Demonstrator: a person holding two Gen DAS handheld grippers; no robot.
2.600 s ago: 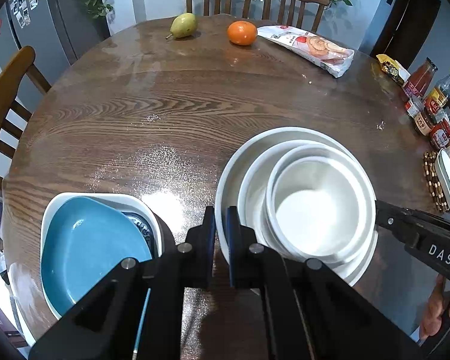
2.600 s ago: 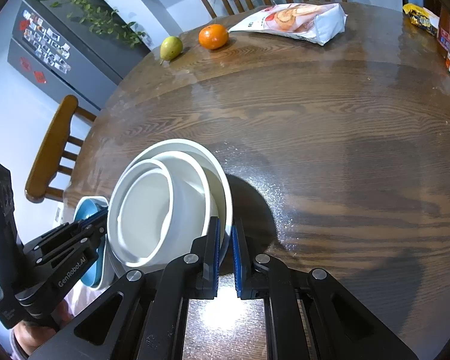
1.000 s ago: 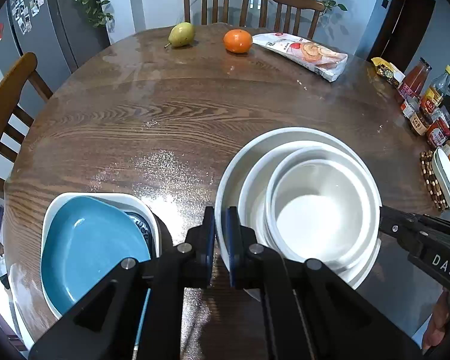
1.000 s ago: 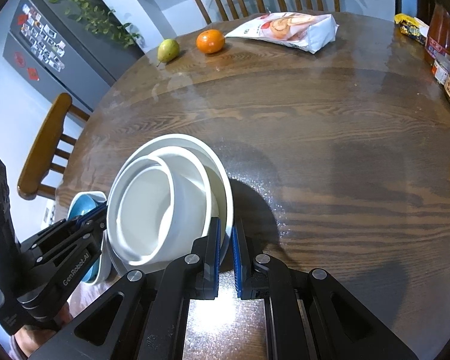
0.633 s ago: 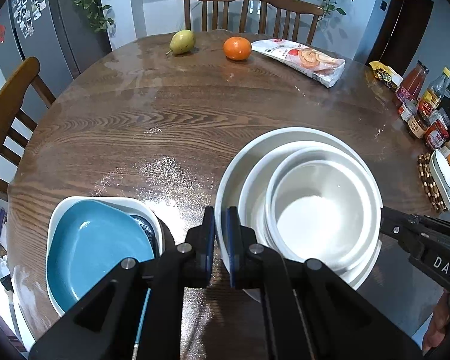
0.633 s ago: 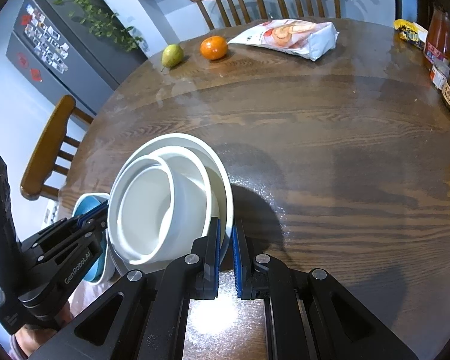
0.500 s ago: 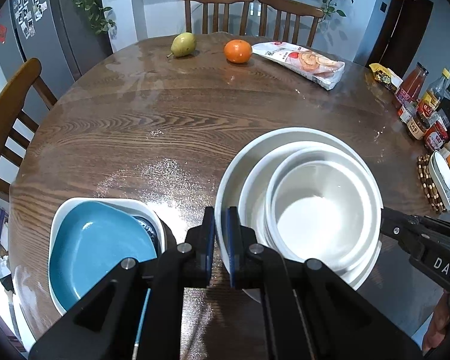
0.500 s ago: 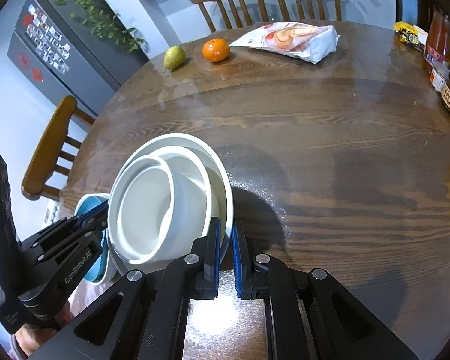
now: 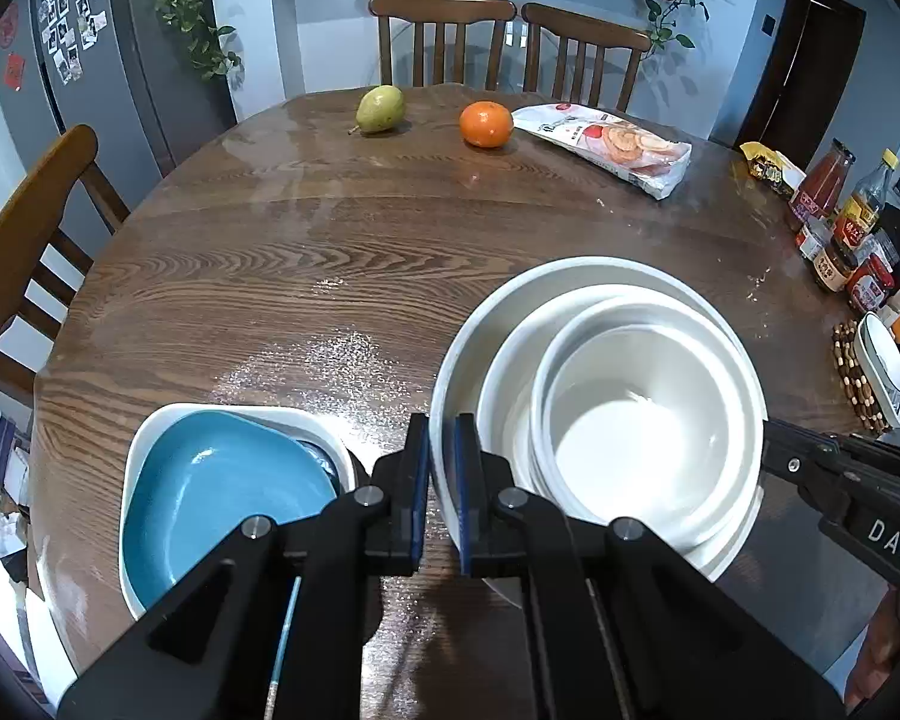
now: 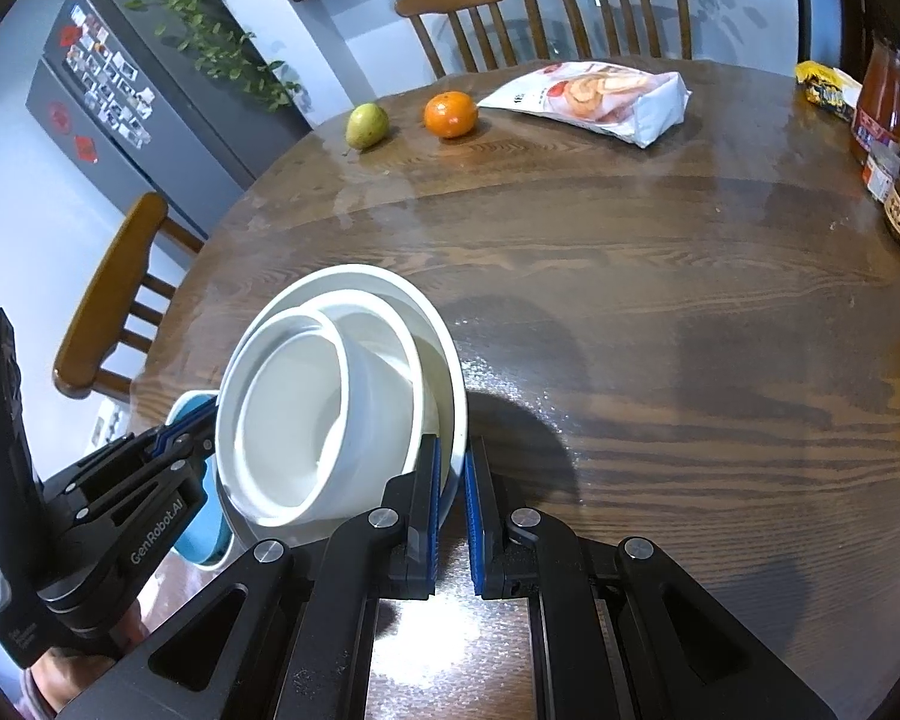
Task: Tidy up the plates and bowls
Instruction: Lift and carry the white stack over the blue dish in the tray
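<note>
A stack of white dishes, a wide plate (image 9: pixel 570 276) with nested white bowls (image 9: pixel 630 438) in it, hangs just above the round wooden table (image 9: pixel 330 252). My left gripper (image 9: pixel 442 441) is shut on the plate's left rim. My right gripper (image 10: pixel 450 459) is shut on the rim's opposite side. In the right wrist view the plate (image 10: pixel 354 276) tilts toward the left, where the left gripper (image 10: pixel 186 429) clamps it. The right gripper (image 9: pixel 777 450) shows at the stack's right edge in the left wrist view. A blue dish (image 9: pixel 210 498) lies in a white square dish (image 9: pixel 150 426) on the table, left of the stack.
A pear (image 9: pixel 380 109), an orange (image 9: pixel 486 124) and a snack bag (image 9: pixel 606 147) lie at the far side. Sauce bottles and jars (image 9: pixel 834 222) crowd the right edge, by a beaded trivet (image 9: pixel 855 372). Wooden chairs (image 9: pixel 24 252) ring the table.
Both views have shifted slightly, so more of the room behind the table shows; the stack keeps its place between the two grippers, and neither grip has altered.
</note>
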